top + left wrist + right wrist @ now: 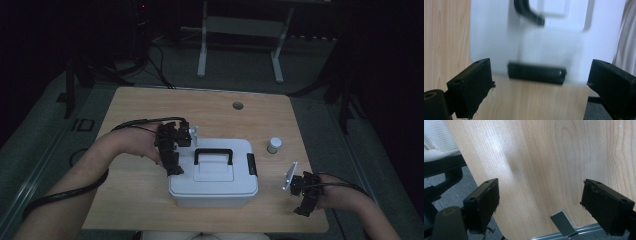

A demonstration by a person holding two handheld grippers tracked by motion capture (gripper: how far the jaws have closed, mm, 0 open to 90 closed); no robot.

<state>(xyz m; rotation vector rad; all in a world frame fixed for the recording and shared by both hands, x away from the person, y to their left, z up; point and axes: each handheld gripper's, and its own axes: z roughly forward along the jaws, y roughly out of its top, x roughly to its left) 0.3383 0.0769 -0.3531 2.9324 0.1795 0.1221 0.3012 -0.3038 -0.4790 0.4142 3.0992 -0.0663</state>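
The white box [214,175] sat mid-counter toward the near edge. The left gripper [172,150], jaws wide, faced the box's left latch [536,73], whose long axis spanned the gap. The right gripper [305,197] idled wide by the near right corner.

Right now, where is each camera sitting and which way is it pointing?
High view: above the person's side, looking forward and down on the table; forearms, left gripper and right gripper show.
Left gripper view: rides the left gripper, looking between its open jaws at the white box and its black latch.
Right gripper view: rides the right gripper, open jaws over the table's near edge and a chair.
Shared: the high view and left gripper view both show the white box and its black handle.
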